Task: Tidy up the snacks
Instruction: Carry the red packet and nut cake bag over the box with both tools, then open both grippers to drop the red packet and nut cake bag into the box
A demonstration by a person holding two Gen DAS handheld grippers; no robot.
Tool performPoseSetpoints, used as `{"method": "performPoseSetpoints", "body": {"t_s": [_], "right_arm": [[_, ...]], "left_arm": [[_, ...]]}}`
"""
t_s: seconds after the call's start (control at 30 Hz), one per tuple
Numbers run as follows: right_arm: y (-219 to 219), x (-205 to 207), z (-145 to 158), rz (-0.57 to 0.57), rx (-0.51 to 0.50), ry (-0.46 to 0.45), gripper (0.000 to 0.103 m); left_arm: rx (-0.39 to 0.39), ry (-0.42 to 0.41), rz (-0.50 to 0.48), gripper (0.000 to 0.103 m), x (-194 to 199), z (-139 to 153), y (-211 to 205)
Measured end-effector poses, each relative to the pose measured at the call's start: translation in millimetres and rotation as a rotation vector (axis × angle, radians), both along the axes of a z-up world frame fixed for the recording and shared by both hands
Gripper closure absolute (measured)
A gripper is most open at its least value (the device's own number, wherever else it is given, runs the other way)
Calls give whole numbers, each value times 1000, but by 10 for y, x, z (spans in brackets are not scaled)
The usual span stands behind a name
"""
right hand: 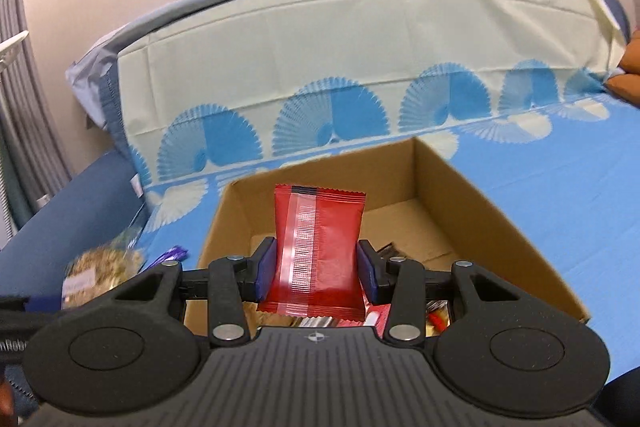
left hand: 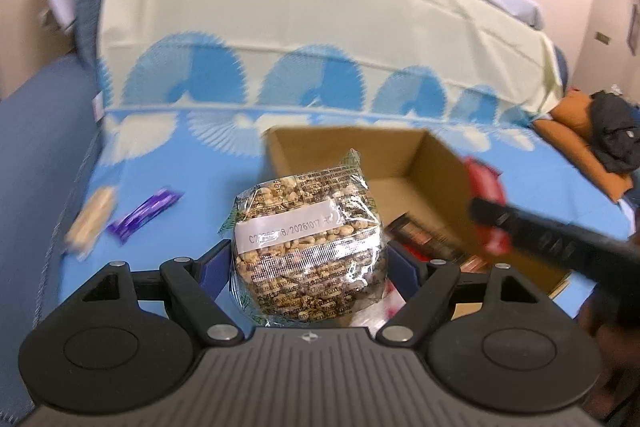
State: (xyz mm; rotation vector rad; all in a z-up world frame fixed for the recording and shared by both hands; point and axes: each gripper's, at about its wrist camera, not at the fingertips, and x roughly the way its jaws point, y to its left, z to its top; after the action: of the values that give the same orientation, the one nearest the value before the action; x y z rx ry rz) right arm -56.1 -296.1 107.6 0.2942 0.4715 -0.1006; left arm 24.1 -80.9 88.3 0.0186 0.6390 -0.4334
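My left gripper (left hand: 309, 263) is shut on a clear bag of puffed grain snack (left hand: 310, 245) and holds it up, just left of an open cardboard box (left hand: 404, 163). My right gripper (right hand: 316, 273) is shut on a red snack packet (right hand: 318, 251), upright above the box (right hand: 460, 195). The right gripper with the red packet also shows in the left wrist view (left hand: 490, 215), over the box's right wall. The grain bag shows blurred at the left of the right wrist view (right hand: 100, 267). Several wrapped snacks (left hand: 420, 235) lie in the box bottom.
A purple wrapped bar (left hand: 144, 213) and a pale snack (left hand: 92, 219) lie on the blue patterned cloth (left hand: 160, 267) left of the box. A padded backrest under the cloth (left hand: 300, 7) rises behind. Orange cushion and dark clothes (left hand: 600, 139) sit at the far right.
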Motion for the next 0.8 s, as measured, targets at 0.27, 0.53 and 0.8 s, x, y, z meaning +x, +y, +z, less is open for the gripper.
{"method": "performPoseSetpoints", "body": {"t_s": [0.27, 0.53, 0.8], "right_arm": [[-76, -87, 40, -61, -41, -54, 59], [-134, -85, 36, -103, -28, -64, 59], [-167, -87, 32, -131, -22, -69, 59]], "left_arm": [[-24, -59, -61, 19, 131, 240, -522], [-53, -73, -72, 19, 243, 346, -709], [-70, -88, -68, 19, 362, 441, -781]]}}
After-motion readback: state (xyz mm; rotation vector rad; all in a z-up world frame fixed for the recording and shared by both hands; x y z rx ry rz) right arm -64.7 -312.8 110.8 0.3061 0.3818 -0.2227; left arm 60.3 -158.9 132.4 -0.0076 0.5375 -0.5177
